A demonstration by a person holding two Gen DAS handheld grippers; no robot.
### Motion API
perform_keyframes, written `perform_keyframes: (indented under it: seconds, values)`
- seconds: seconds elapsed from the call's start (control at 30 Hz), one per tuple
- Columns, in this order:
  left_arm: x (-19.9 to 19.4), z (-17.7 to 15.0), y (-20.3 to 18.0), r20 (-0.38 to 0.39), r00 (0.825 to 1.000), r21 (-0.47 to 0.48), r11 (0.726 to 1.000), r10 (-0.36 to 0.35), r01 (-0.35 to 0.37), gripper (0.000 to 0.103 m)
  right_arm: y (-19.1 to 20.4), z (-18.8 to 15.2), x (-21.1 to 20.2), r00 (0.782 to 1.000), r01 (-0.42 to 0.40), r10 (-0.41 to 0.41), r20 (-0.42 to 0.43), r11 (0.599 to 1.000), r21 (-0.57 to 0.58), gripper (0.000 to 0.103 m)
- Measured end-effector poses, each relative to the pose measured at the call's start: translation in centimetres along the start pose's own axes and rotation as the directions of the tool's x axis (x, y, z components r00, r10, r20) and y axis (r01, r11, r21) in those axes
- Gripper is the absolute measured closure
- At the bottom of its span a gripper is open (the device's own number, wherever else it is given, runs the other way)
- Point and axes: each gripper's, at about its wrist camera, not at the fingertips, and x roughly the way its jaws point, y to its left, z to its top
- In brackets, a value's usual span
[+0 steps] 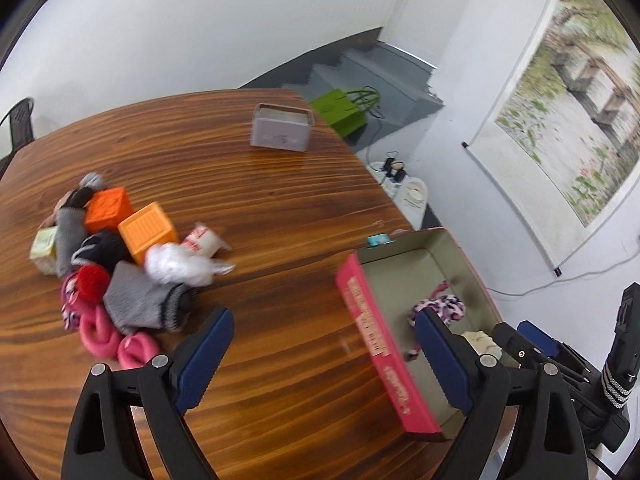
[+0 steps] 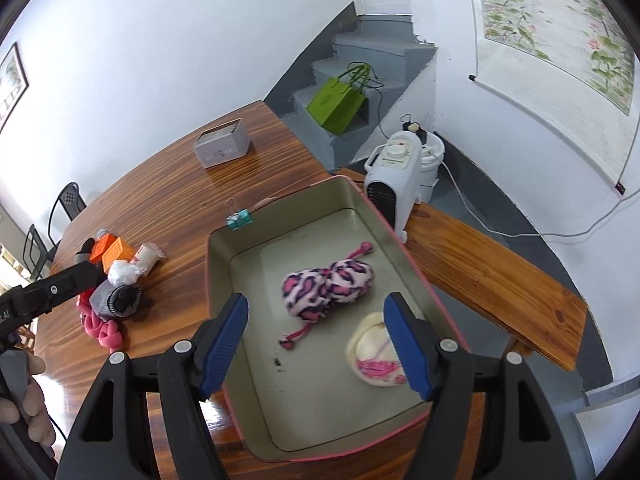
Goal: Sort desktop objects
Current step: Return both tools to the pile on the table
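Observation:
A pink-sided tin tray [image 2: 240,240] sits at the table's right edge; it also shows in the left wrist view [image 1: 372,320]. Inside lie a pink leopard-print sock bundle [image 2: 328,284] and a cream and pink sock [image 2: 372,356]. My right gripper [image 2: 316,344] is open and empty above the tray. My left gripper [image 1: 324,356] is open and empty over the table beside the tray's left wall. A pile on the left holds grey socks [image 1: 140,300], pink socks [image 1: 104,332], two orange cubes [image 1: 148,232], a white plastic bag [image 1: 176,264] and a red pompom [image 1: 92,280].
A grey tin box [image 1: 282,128] stands at the table's far side. A teal binder clip [image 2: 239,219] lies by the tray's far corner. A wooden bench [image 2: 500,272], a white heater [image 2: 396,176] and a green bag [image 2: 336,100] are to the right, off the table.

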Motion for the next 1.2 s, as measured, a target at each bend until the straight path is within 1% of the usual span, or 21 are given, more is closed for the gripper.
perform_keyframes:
  seconds: [0.17, 0.33, 0.47, 0.53, 0.63, 0.77, 0.93, 1.07, 1.2]
  values:
    - [-1.4, -1.4, 4.7, 0.004, 0.999, -0.108, 0.993, 0.050, -0.049, 0.010, 3.0, -0.2, 0.5, 0.999, -0.038, 0.038, -0.016, 0.998, -0.046, 0.029]
    - [-3.2, -2.8, 9.4, 0.009, 0.993, -0.189, 0.975, 0.120, -0.117, 0.009, 6.0, -0.8, 1.1, 0.997, -0.075, 0.072, -0.038, 0.994, -0.082, 0.029]
    - [-4.6, -4.0, 13.1, 0.000, 0.984, -0.244, 0.954, 0.179, -0.173, 0.009, 8.5, -1.2, 1.5, 0.994, -0.104, 0.099, -0.052, 0.988, -0.110, 0.029]
    - [-5.5, -4.6, 15.2, -0.006, 0.978, -0.280, 0.939, 0.208, -0.201, 0.009, 9.8, -1.4, 1.7, 0.992, -0.118, 0.111, -0.060, 0.986, -0.122, 0.029]
    - [-6.6, -5.4, 17.8, -0.013, 0.972, -0.323, 0.919, 0.234, -0.226, 0.009, 11.5, -1.8, 2.0, 0.989, -0.138, 0.129, -0.074, 0.981, -0.137, 0.029]
    - [-8.0, -6.2, 20.4, -0.014, 0.965, -0.345, 0.905, 0.261, -0.250, 0.009, 13.7, -2.3, 2.4, 0.985, -0.158, 0.146, -0.091, 0.975, -0.153, 0.029]
    - [-9.2, -6.4, 22.7, -0.005, 0.959, -0.358, 0.895, 0.284, -0.267, 0.009, 16.5, -3.0, 3.0, 0.980, -0.180, 0.162, -0.113, 0.969, -0.171, 0.029]
    - [-9.4, -6.0, 24.3, -0.009, 0.956, -0.350, 0.895, 0.293, -0.278, 0.009, 18.2, -3.4, 3.4, 0.979, -0.182, 0.162, -0.125, 0.968, -0.173, 0.029]
    - [-8.8, -4.7, 26.2, -0.004, 0.952, -0.326, 0.900, 0.306, -0.290, 0.009, 19.7, -3.8, 3.7, 0.979, -0.179, 0.157, -0.133, 0.968, -0.176, 0.029]
